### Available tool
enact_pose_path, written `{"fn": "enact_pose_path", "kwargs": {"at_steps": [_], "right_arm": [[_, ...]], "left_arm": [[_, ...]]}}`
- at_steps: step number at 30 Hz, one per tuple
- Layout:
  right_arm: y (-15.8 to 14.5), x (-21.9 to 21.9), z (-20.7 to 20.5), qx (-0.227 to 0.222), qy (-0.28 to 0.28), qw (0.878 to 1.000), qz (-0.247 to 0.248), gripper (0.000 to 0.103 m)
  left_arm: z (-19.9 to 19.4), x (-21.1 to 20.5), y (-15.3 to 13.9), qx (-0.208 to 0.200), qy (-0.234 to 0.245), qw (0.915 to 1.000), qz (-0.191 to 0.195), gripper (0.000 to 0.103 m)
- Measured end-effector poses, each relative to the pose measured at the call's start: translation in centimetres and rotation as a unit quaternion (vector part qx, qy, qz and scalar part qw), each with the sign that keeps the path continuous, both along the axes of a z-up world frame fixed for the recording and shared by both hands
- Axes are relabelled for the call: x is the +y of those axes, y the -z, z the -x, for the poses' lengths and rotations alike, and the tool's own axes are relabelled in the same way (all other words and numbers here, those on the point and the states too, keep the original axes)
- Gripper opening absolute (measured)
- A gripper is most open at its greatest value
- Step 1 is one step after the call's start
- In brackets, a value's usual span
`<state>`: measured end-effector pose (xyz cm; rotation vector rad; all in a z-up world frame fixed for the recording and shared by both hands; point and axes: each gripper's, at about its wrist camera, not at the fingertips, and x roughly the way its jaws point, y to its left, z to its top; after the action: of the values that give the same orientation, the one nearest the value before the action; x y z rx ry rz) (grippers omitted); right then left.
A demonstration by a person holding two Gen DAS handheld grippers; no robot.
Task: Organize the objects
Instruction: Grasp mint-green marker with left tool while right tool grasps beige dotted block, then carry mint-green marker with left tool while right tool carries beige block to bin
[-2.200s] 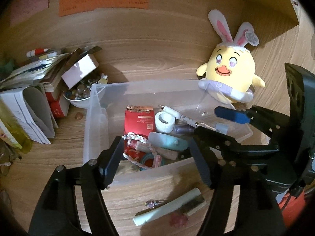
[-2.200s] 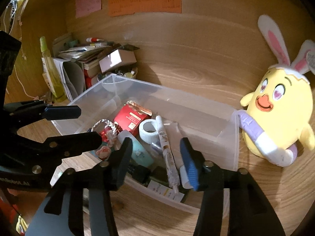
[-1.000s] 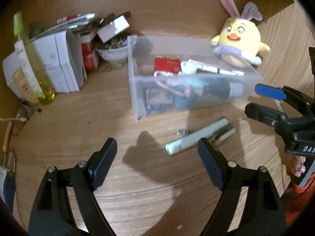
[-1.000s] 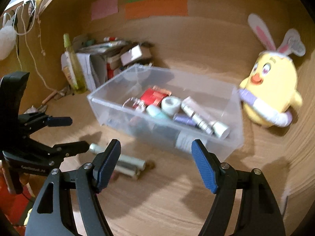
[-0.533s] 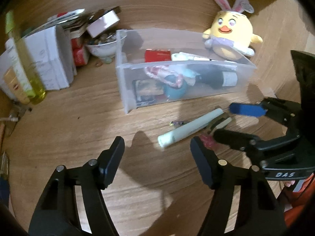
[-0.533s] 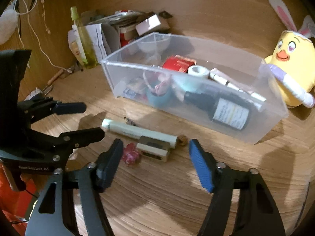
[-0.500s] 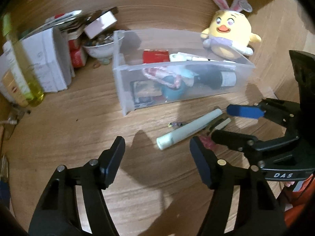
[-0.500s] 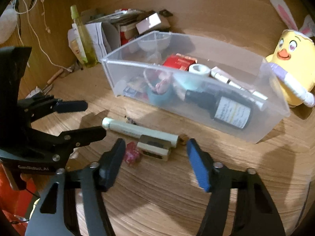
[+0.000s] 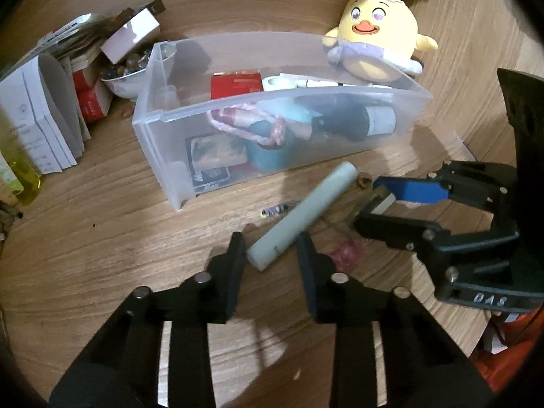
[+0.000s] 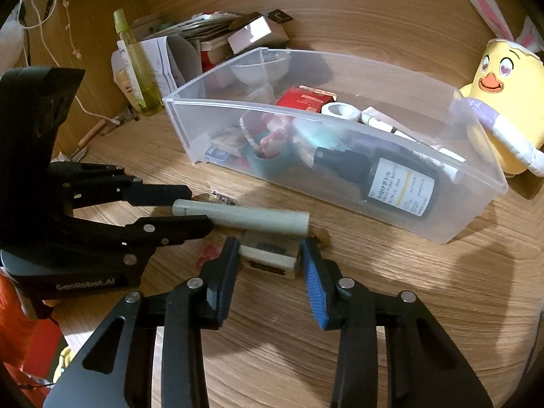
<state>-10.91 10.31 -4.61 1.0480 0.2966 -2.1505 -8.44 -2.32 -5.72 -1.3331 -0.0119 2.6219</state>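
A pale green tube (image 9: 302, 214) lies on the wooden desk in front of a clear plastic bin (image 9: 163, 142) that holds several small items. My left gripper (image 9: 270, 253) has the tube's near end between its fingers; the jaws are closing and both look to be touching it. Seen from the right wrist, the left gripper (image 10: 185, 209) clamps the tube (image 10: 258, 221) from the left. A small cream block with black print (image 10: 268, 260) lies beside the tube. My right gripper (image 10: 268, 265) is closing on it, pads against both sides. In the left wrist view the right gripper (image 9: 384, 204) comes in from the right.
A pink wrapped bit (image 9: 343, 251), a tiny beaded piece (image 9: 275, 209) and a brown nut (image 9: 363, 182) lie by the tube. A yellow plush chick (image 9: 377, 37) sits behind the bin. Papers, boxes, a bowl of marbles (image 9: 125, 74) and a yellow bottle (image 10: 136, 64) crowd the back left.
Both grippers came down to the desk in front of the bin. The jaws of each narrowed from wide apart, the left around the tube's end, the right around the cream block.
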Motion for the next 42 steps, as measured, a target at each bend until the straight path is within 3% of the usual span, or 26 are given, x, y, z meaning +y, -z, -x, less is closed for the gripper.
{"fn": "enact_pose_path", "kwargs": {"at_steps": [8, 14, 31, 34, 38, 42], "right_arm": [[-0.4, 1.2, 0.2, 0.002, 0.011, 1.000, 0.008, 0.034], [-0.5, 2.1, 0.5, 0.001, 0.019, 1.000, 0.010, 0.034], [-0.8, 2.8, 0.5, -0.005, 0.015, 0.999, 0.030, 0.034], [-0.8, 2.9, 0.7, -0.010, 0.015, 0.999, 0.034, 0.034], [-0.9, 2.8, 1.0, -0.010, 0.015, 0.999, 0.036, 0.034], [-1.2, 2.9, 0.9, -0.007, 0.015, 0.999, 0.040, 0.034]], "left_arm": [[-2.2, -1.2, 0.0, -0.003, -0.017, 0.9998, -0.013, 0.019], [-4.0, -1.8, -0.1, -0.013, -0.018, 0.9996, -0.017, 0.019], [1.1, 0.6, -0.3, -0.018, 0.014, 0.9997, -0.002, 0.021], [0.9, 0.9, -0.3, -0.013, 0.013, 0.9998, 0.004, 0.015], [0.3, 1.5, -0.3, -0.005, 0.009, 0.9998, 0.018, 0.015], [-0.4, 1.4, -0.6, 0.000, 0.004, 1.0000, 0.003, 0.015]]}}
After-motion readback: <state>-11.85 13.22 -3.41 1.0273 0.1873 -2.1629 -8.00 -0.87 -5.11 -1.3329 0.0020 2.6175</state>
